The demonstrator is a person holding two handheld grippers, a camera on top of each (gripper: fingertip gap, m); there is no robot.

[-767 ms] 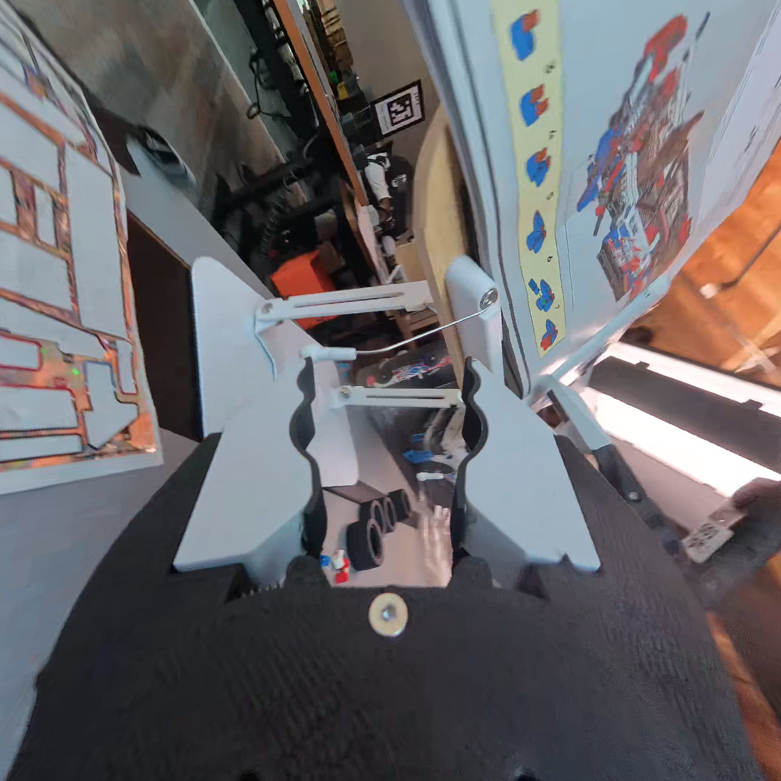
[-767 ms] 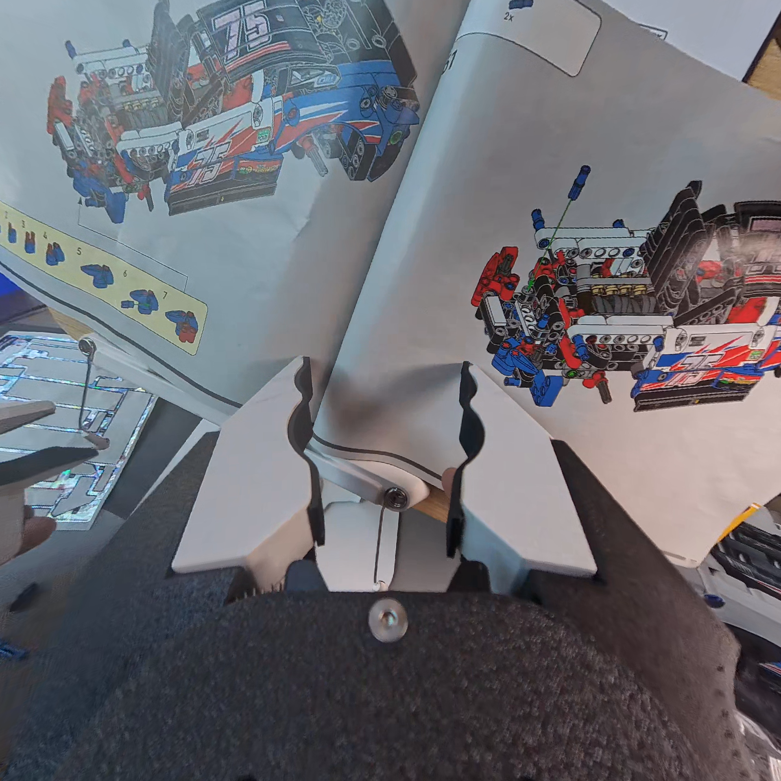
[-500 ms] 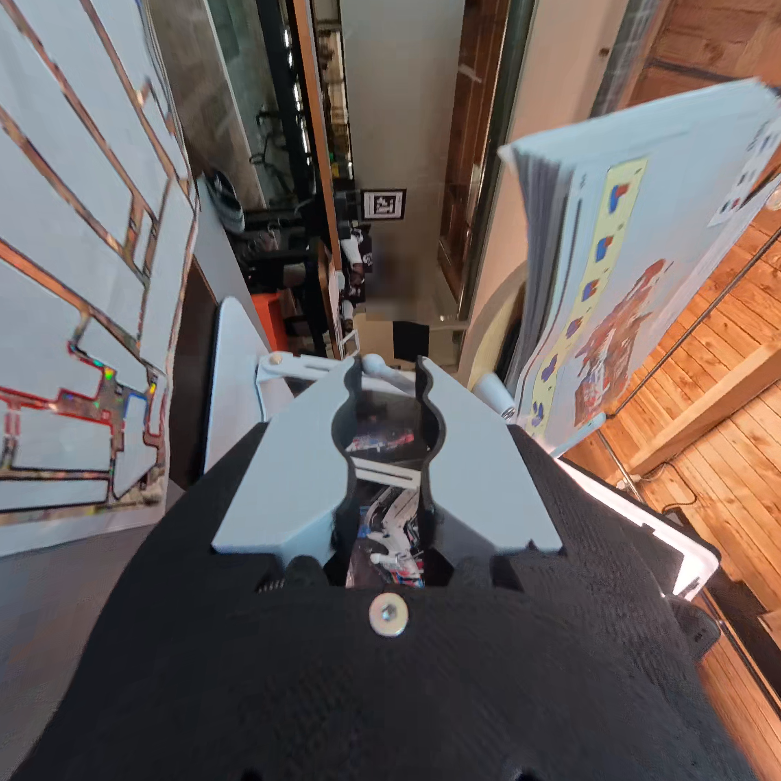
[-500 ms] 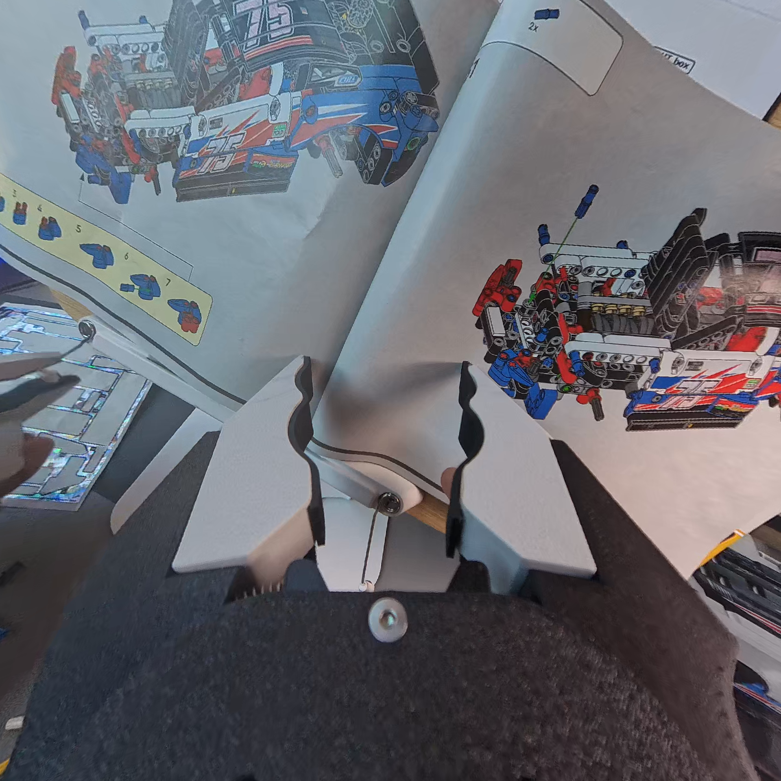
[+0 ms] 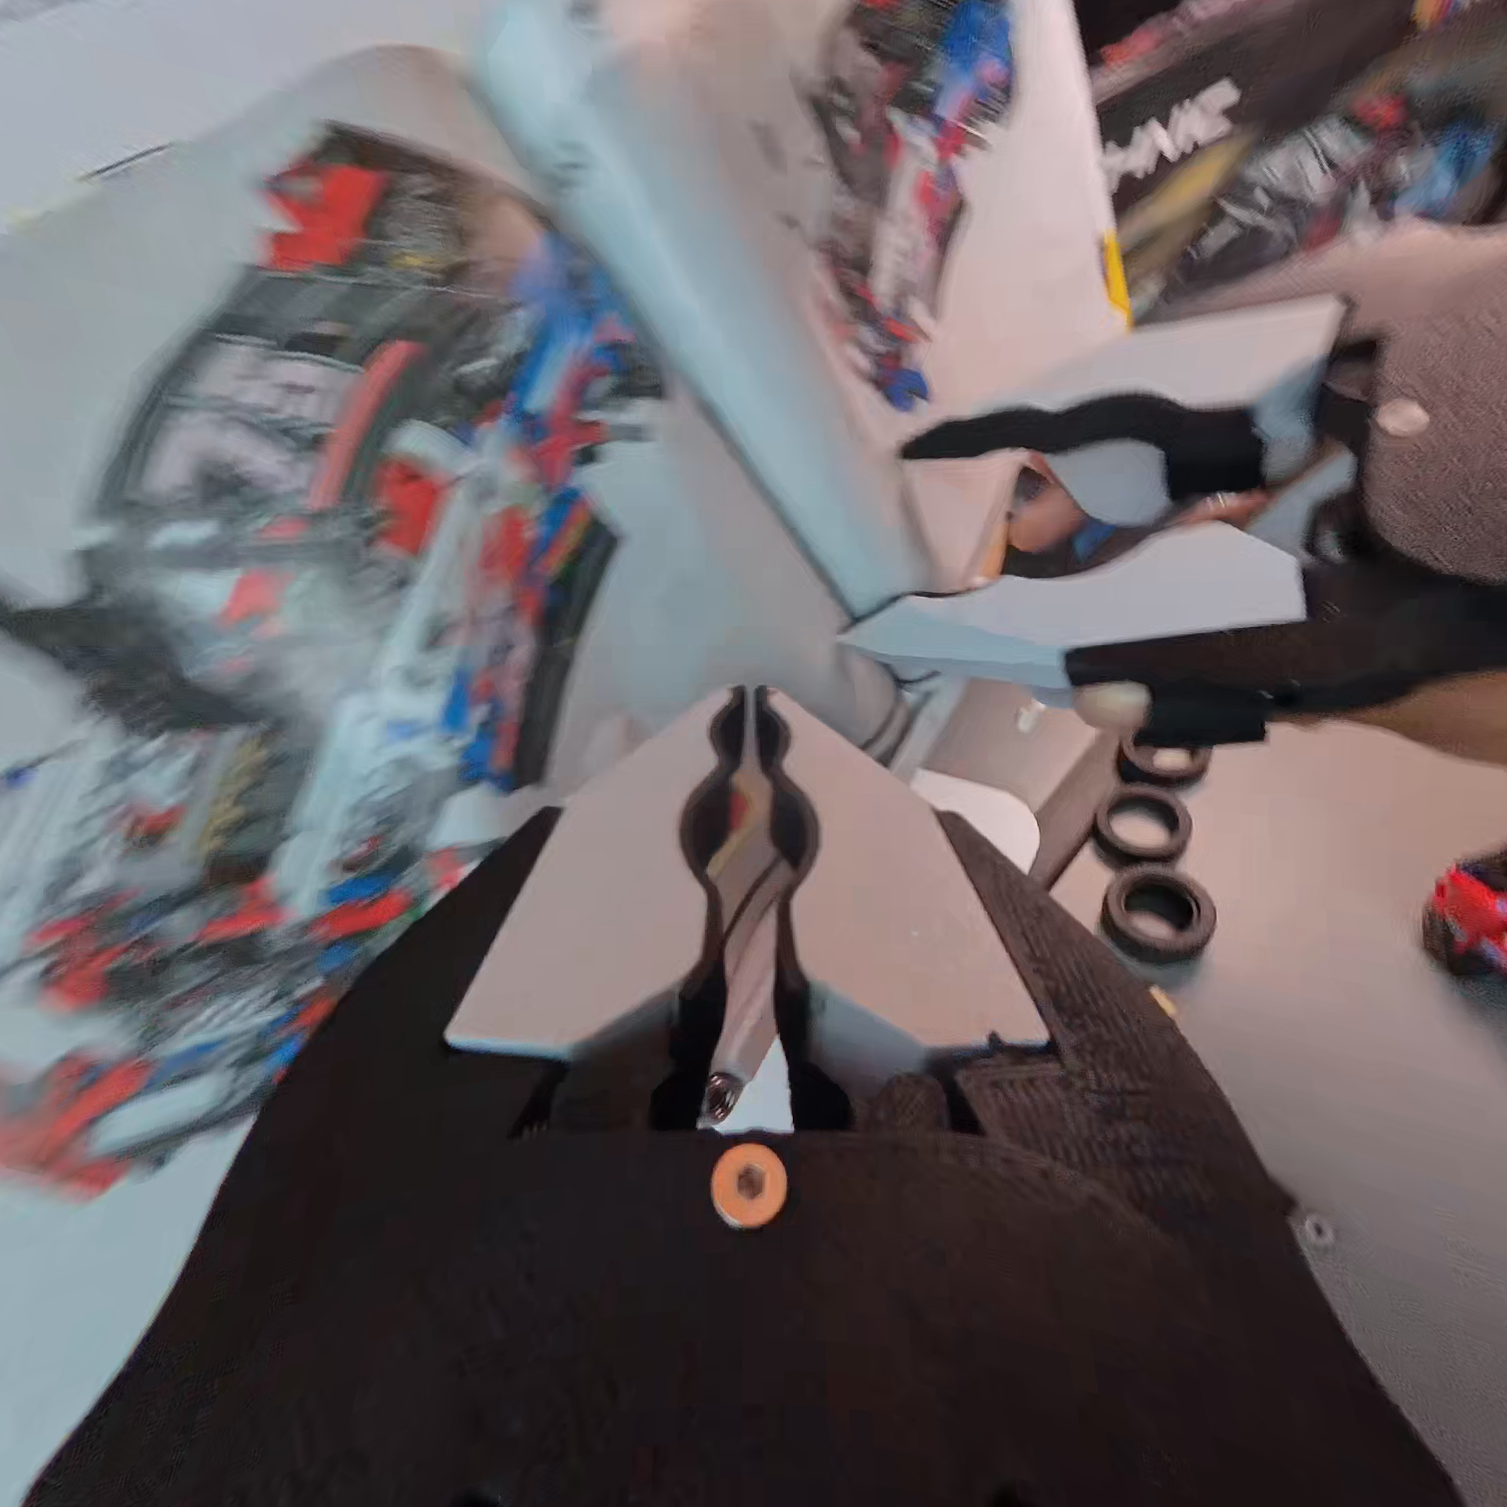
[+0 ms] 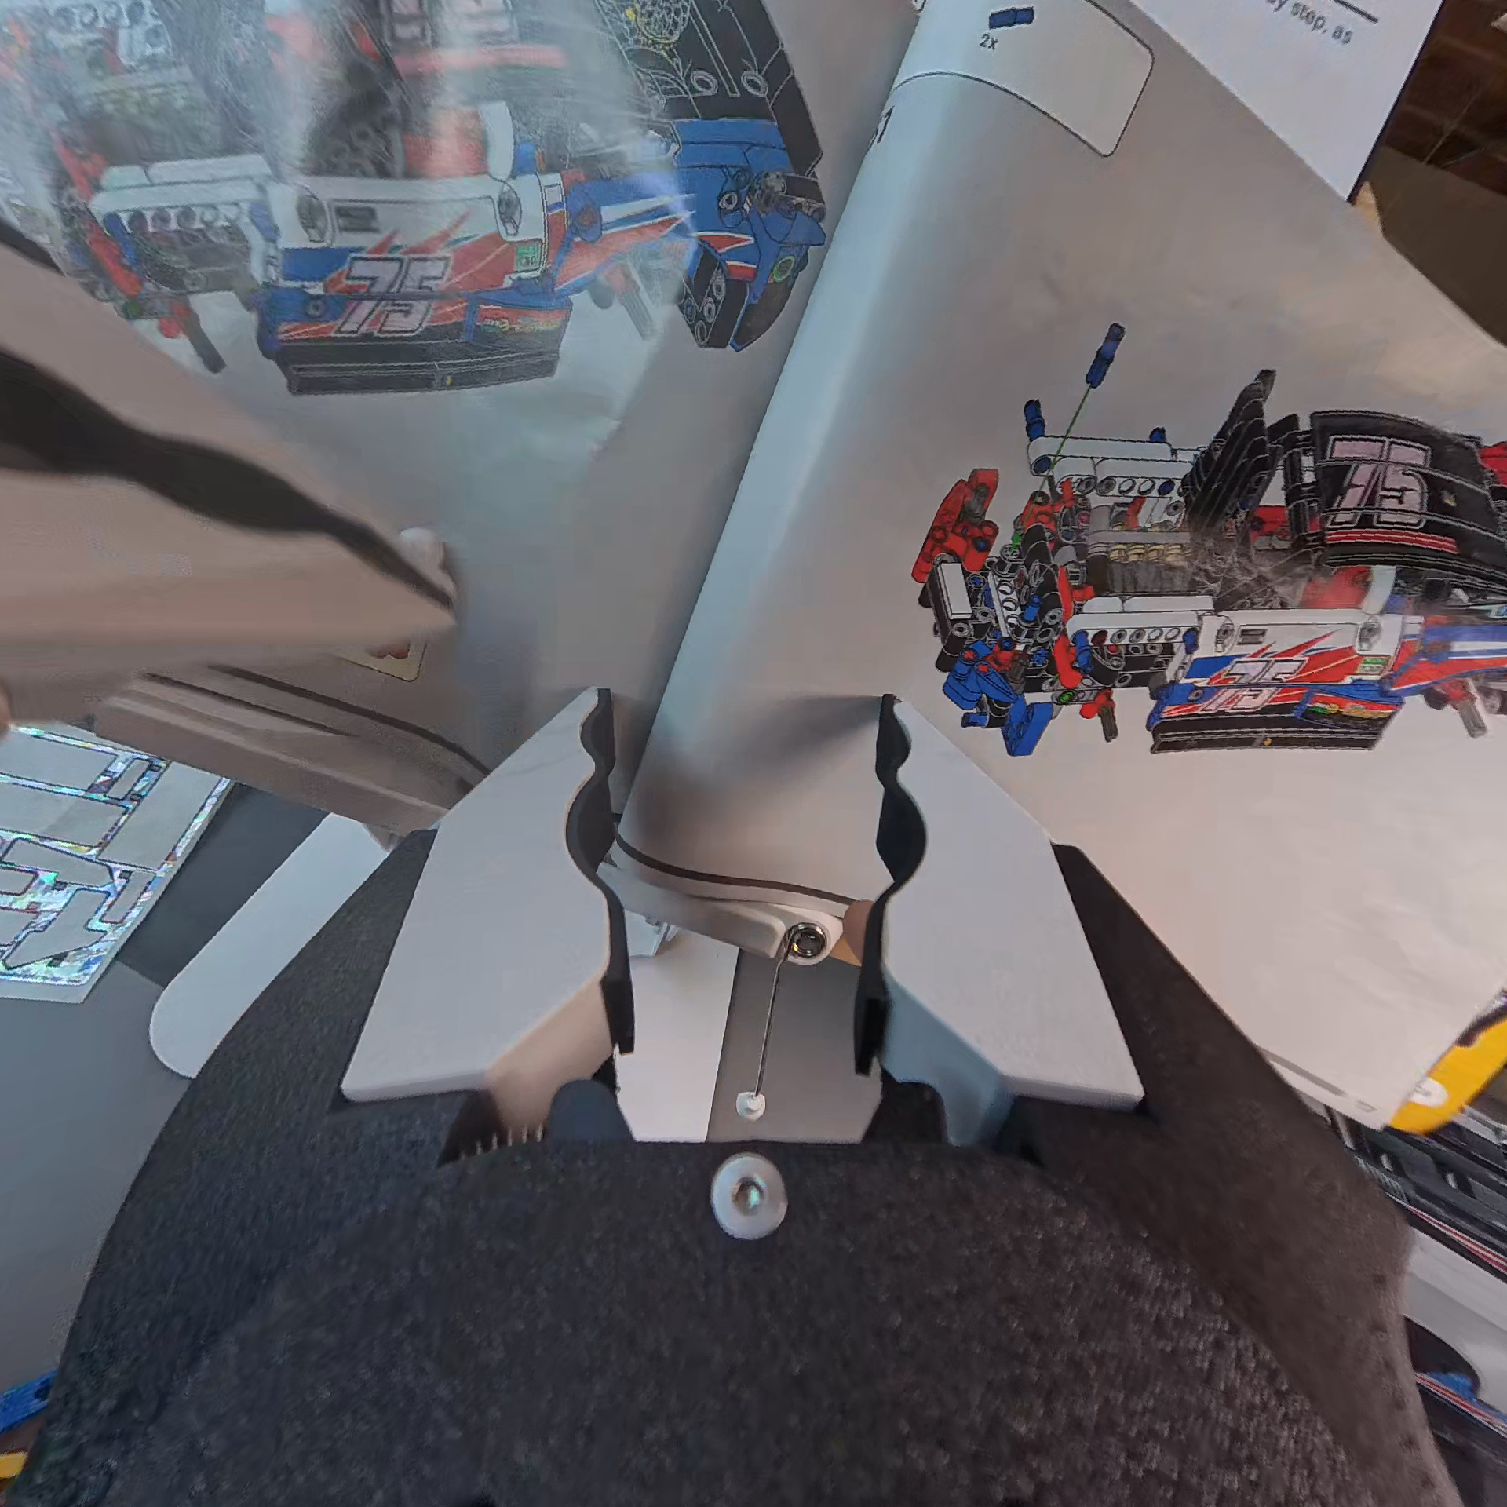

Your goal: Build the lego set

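Note:
The open instruction booklet [image 6: 897,285] stands on a white book stand [image 6: 245,978], with pictures of a race car on both pages. My right gripper [image 6: 746,697] is open. Its jaws straddle the bottom edge of the right page and the stand's white page-holder arm [image 6: 758,917]. My left gripper [image 5: 750,693] is shut, with its tips at the lower part of the left page. I cannot tell if it pinches anything. It also shows at the left of the right wrist view [image 6: 440,587]. The left wrist view is blurred and shows the booklet [image 5: 734,326] and the right gripper [image 5: 877,546].
Three black tyres [image 5: 1154,913] lie in a row on the grey table, right of the stand. A red lego piece [image 5: 1468,913] lies beyond them. A shiny sticker sheet [image 6: 73,856] lies left of the stand. The dark set box [image 5: 1223,163] stands behind.
My left gripper went from open to shut and swung round from facing the room to facing the booklet, close to the right gripper. The right gripper barely moved.

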